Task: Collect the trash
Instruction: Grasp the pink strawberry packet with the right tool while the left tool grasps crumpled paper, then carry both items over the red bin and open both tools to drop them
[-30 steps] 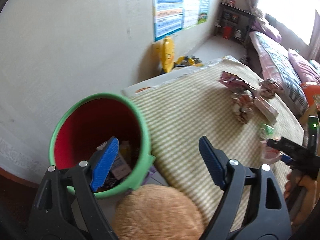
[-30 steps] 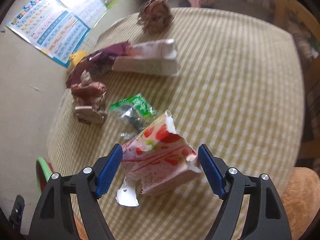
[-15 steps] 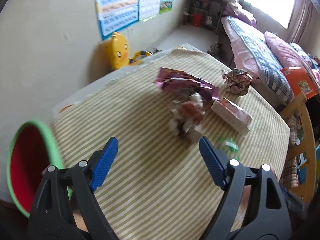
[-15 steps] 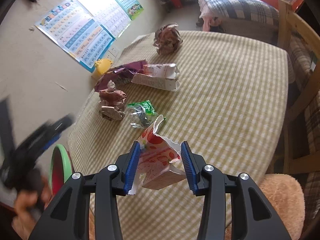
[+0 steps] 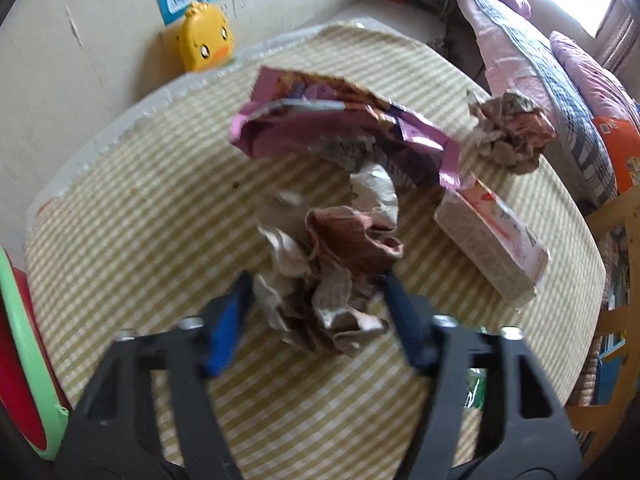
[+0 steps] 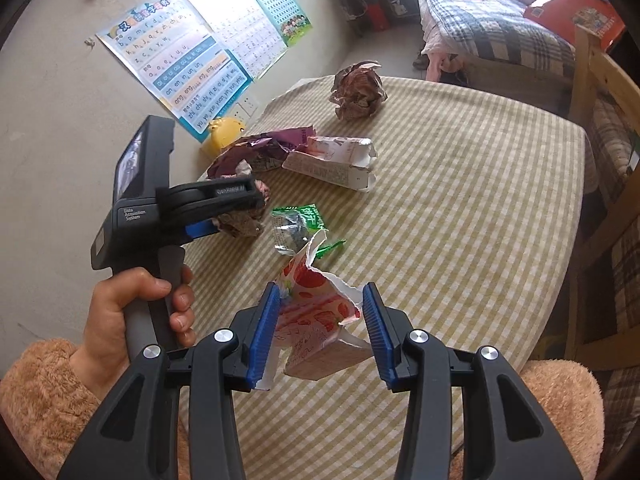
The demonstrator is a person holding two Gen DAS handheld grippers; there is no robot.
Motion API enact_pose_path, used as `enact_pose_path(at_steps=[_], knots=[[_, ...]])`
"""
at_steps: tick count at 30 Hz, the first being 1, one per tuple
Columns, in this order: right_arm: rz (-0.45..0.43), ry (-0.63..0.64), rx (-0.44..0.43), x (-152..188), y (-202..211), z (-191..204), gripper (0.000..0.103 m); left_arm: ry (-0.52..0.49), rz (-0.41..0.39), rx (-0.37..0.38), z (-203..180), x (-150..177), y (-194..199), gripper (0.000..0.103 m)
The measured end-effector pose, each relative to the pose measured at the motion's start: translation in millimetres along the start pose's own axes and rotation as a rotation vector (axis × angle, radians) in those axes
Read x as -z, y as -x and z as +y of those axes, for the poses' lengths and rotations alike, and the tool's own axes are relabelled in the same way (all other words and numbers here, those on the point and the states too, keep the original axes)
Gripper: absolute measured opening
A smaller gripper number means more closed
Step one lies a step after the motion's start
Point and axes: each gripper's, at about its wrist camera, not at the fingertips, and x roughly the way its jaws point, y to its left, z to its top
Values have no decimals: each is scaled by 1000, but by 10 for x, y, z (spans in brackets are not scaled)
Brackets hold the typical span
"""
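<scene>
My left gripper (image 5: 316, 304) straddles a crumpled brown-and-white paper wad (image 5: 332, 264) on the checked tablecloth, jaws close on both sides; the view is blurred. From the right wrist view the same gripper (image 6: 240, 216) sits over that wad (image 6: 240, 224). My right gripper (image 6: 320, 328) is shut on a torn strawberry-print carton (image 6: 316, 328), held above the table. A purple wrapper (image 5: 340, 128), a white carton (image 5: 492, 236), another crumpled ball (image 5: 512, 132) and a green wrapper (image 6: 298, 224) lie on the table. The green-rimmed red bin (image 5: 20, 360) is at far left.
The round table (image 6: 460, 220) stands by a wall with posters (image 6: 208, 48) and a yellow duck toy (image 5: 206, 40). A wooden chair (image 6: 600, 92) and a bed (image 6: 500, 28) lie beyond the table's right side.
My left gripper swung from the bin to the table and closed in around the crumpled paper wad. My right gripper closed on the strawberry carton and lifted it.
</scene>
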Motion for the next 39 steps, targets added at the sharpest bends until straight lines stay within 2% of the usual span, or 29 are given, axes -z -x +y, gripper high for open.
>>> enact_pose_path(at_steps=[1,2,5,9,15,25,39], knots=[[-2,4,1,-1,-1,5,42,-8,-3,3,-7,23,16,47],[-3,6,0,-2,-4,8,42,-15,-13,0,-21,45,54,39],[-1,11,-5,-8,-20,27,42,-38,-66,-13,-20,116,221,38],[-18,36,3,-23,9,89,42,-24,-110,3,64,239,480,38],[-39,56,-4,-24,45,185,42,-37,-186,-26,214,477,991,38],[-75,122,-16,13,145,502,42,-31,-280,-80,509,845,1632,38],[-77,234,-27,126,256,982,42,-20,-340,-126,810,1129,1971,38]])
